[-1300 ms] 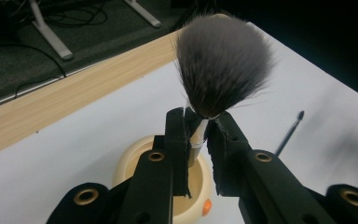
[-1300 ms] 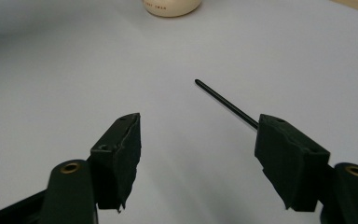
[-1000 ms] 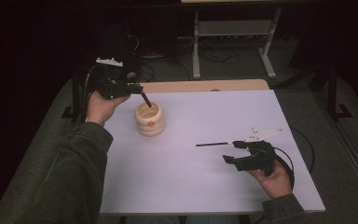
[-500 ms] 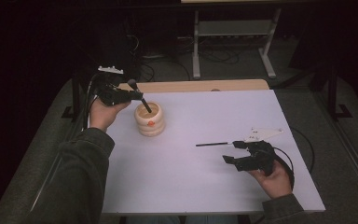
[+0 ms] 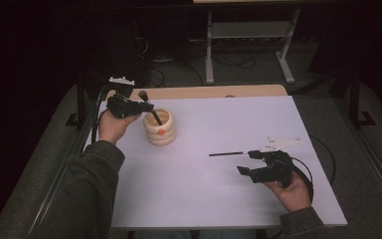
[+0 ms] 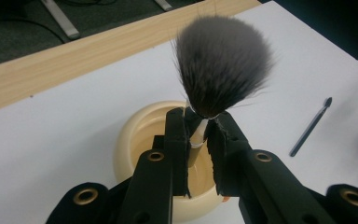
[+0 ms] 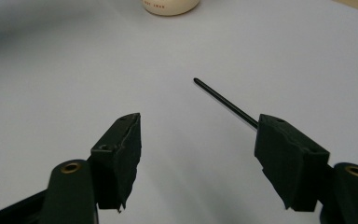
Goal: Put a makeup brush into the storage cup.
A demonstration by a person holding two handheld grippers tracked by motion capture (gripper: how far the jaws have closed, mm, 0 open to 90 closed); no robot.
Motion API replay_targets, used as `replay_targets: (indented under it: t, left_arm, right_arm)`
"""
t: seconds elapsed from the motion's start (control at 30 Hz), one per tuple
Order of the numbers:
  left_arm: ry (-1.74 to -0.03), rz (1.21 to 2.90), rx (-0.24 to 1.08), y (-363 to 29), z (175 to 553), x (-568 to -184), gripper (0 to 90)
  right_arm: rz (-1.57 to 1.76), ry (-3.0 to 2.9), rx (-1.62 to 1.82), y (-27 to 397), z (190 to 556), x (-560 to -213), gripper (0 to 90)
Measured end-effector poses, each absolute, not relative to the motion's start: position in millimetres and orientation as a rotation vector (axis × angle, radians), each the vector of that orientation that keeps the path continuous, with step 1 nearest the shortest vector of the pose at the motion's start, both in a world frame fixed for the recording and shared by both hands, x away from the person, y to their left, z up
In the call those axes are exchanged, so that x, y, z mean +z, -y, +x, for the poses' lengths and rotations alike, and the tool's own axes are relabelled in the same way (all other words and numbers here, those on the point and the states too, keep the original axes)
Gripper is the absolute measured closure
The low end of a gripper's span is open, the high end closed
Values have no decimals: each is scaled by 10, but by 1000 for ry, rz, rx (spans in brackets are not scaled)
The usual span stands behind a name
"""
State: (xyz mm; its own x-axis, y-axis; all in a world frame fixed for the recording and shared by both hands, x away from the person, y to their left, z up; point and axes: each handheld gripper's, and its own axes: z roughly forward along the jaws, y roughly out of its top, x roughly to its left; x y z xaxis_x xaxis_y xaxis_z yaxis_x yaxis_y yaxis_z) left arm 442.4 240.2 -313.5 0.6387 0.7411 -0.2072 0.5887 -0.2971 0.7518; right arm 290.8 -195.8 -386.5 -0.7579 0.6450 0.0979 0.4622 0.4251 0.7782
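Now the left gripper (image 5: 146, 106), jaws clamped on the fluffy brush (image 6: 220, 65), has sunk so the handle dips into the cream holder (image 5: 160, 127); release looks next, while the right gripper (image 5: 251, 162) rests wide-jawed beside the thin black brush (image 5: 226, 154)

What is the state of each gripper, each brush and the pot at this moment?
left gripper: shut on big brush.
big brush: held bristles up, handle in pot.
pot: upright on table.
right gripper: open, holds nothing.
thin brush: lying flat on table.
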Motion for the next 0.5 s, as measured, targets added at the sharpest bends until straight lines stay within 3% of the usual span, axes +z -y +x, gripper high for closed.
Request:
replay_targets:
  t: [0.5]
  left_arm:
    - [-1061,2012,223,-2420,4397,-3327,779]
  right_arm:
    - [981,-2472,1248,1938,2911,-3880,309]
